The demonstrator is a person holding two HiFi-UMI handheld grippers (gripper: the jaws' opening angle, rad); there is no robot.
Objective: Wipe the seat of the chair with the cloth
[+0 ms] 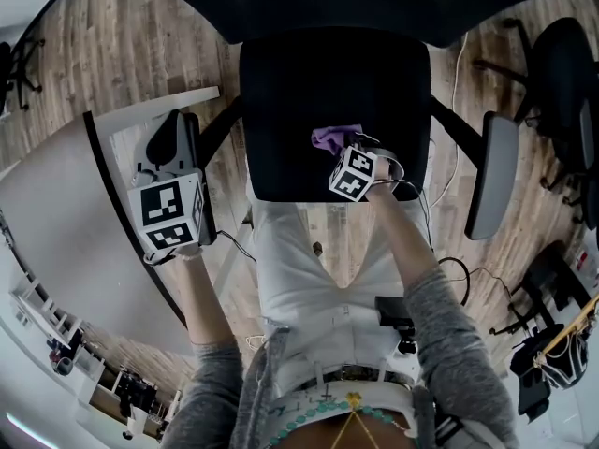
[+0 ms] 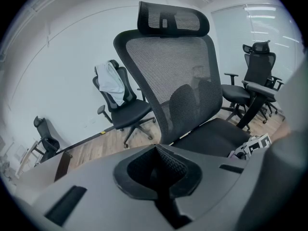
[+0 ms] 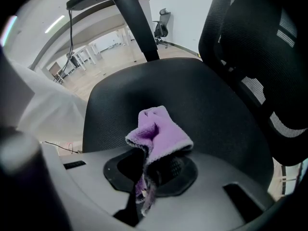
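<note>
Closest to the body, two grey-sleeved forearms reach forward above white trousers, each holding a hand-held gripper. To the left, the left hand-held gripper [image 1: 173,131] hangs by the dark edge of a pale desk [image 1: 56,213]; its own view shows the jaws pressed together with nothing between them [image 2: 158,150], aimed across at the chair from the side. To the right and a little farther, the right hand-held gripper [image 1: 348,150] sits at the near edge of the black seat [image 1: 309,82], slightly right of its middle. Its jaws are clamped on a purple cloth [image 3: 160,134], part of which bunches up above the jaws while a ragged end hangs down between them. In the head view the cloth [image 1: 332,137] shows as a small purple wad just beyond the marker cube, lying against the seat [image 3: 202,95]. Flanking the seat on the right is a grey armrest [image 1: 491,171]. Farther back rises the chair's mesh backrest [image 2: 178,76] with a headrest [image 2: 173,18] on top. Beyond it on the wooden floor [image 1: 122,45] stand other office chairs, one draped with a white garment [image 2: 110,83].
</note>
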